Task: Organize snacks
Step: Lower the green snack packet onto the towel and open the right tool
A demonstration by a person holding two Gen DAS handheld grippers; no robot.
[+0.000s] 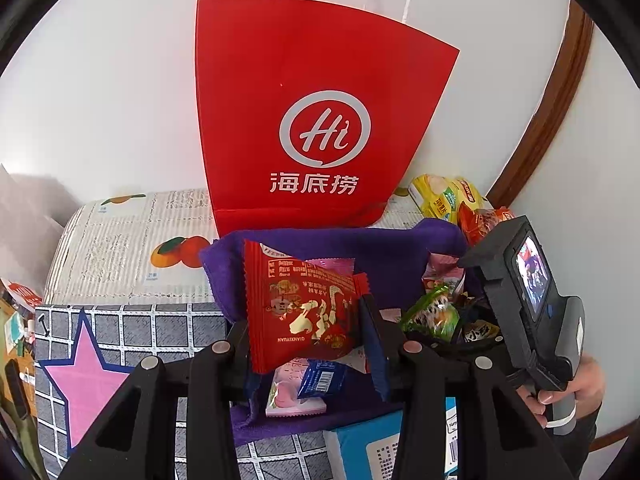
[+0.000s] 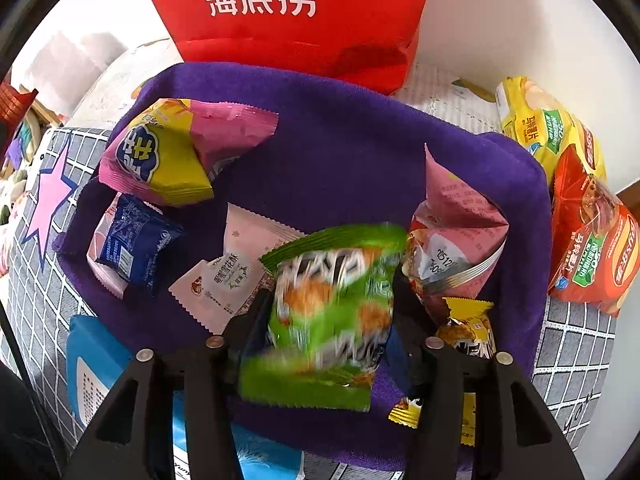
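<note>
My left gripper (image 1: 306,320) is shut on a red snack packet (image 1: 300,304), held upright over a purple cloth-lined basket (image 1: 360,240). In the right wrist view, my right gripper (image 2: 332,300) stands open above the same basket (image 2: 340,152). A green packet (image 2: 336,264) sits blurred between its fingers, and the pads do not press on it. In the basket lie a pink-and-yellow packet (image 2: 160,152), a blue packet (image 2: 136,248), a pale pink packet (image 2: 228,276), a pink bag (image 2: 460,216) and a small yellow packet (image 2: 468,328). The right gripper's body (image 1: 528,292) shows in the left wrist view.
A red paper bag (image 1: 312,112) stands behind the basket against the white wall. A yellow chip bag (image 2: 536,128) and an orange one (image 2: 592,256) lie right of the basket. A blue box (image 2: 88,368) sits at its near left, on a grid cloth with a pink star (image 1: 84,368).
</note>
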